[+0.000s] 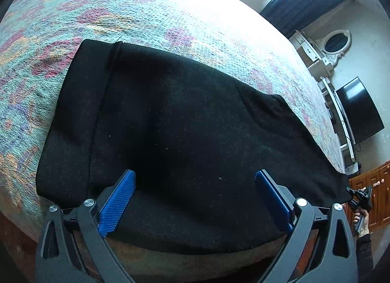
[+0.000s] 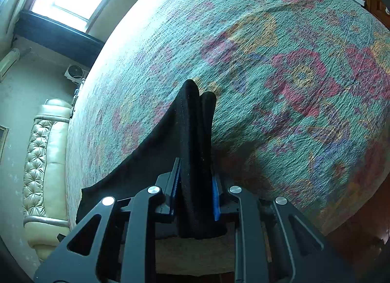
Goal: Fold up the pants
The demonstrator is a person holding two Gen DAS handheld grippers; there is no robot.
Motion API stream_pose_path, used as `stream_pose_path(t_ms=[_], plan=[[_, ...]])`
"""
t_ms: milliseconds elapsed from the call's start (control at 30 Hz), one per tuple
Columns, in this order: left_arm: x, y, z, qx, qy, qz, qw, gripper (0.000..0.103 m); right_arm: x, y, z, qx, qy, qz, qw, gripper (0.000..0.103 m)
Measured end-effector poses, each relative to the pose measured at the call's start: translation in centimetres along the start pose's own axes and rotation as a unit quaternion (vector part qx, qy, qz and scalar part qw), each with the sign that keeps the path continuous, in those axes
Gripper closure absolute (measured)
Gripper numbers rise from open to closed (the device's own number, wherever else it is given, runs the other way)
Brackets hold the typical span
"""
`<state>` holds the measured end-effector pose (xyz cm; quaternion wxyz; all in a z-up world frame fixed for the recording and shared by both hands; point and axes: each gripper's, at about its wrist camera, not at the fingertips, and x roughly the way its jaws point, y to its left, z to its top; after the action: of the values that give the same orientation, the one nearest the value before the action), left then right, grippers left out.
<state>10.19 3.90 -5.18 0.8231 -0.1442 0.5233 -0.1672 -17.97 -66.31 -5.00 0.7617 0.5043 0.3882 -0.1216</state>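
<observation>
Black pants [image 1: 185,122] laid flat on bed [image 1: 151,10], near its front edge, waistband end at far left in left wrist view. Floral cover underneath.

R gripper [image 2: 195,195] clamped on bunched end of pants [image 2: 195,141], both pads pressing cloth, fabric standing up in two rolled ridges above the pads and trailing down-left to the bed. Seen small from left wrist view too, at right edge [image 1: 360,200], hand around its handle.

L gripper [image 1: 195,200] spread wide, blue pads either side of near pants edge, nothing pinched yet; contact w/ cloth not clear.

Probable step: carrying gripped end over toward waistband to halve the length.

To do it well:
- Keep R grip firm, both layers caught, else one leg may slip out.
- Lift high enough for cloth to clear the bed, then sweep across, not drag, since knit cover looks grabby.
- Bring L down on near edge at the intended crease, pin or pinch there as anchor.
- Line up hem w/ waistband before release.
- Smooth after, from crease outward.

Risk: bunched grip leaving a twist in the top layer.
</observation>
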Motion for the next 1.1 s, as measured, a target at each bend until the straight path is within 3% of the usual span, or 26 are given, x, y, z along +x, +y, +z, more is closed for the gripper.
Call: stream_pose_path(t_ms=[233,500,800,1100], plan=[[0.5,-0.5,0.3,0.011,0.008,0.027,0.9995,0.006,-1.7,3.3,-0.4,0.009,-0.012,0.068,0.998,0.087],[0.6,0.1,0.4,-0.017,0.009,0.018,0.9997,0.006,-1.5,13.1,-3.5,-0.066,-0.002,0.113,0.991,0.087],[0.5,0.1,0.3,-0.013,0.010,0.028,0.9995,0.006,5.6,23.1,-9.6,-0.128,0.037,0.118,0.984,0.087],[0.9,-0.5,0.5,-0.013,0.009,0.032,0.9994,0.006,13.4,28.5,-16.4,-0.172,0.097,0.097,0.976,0.087]])
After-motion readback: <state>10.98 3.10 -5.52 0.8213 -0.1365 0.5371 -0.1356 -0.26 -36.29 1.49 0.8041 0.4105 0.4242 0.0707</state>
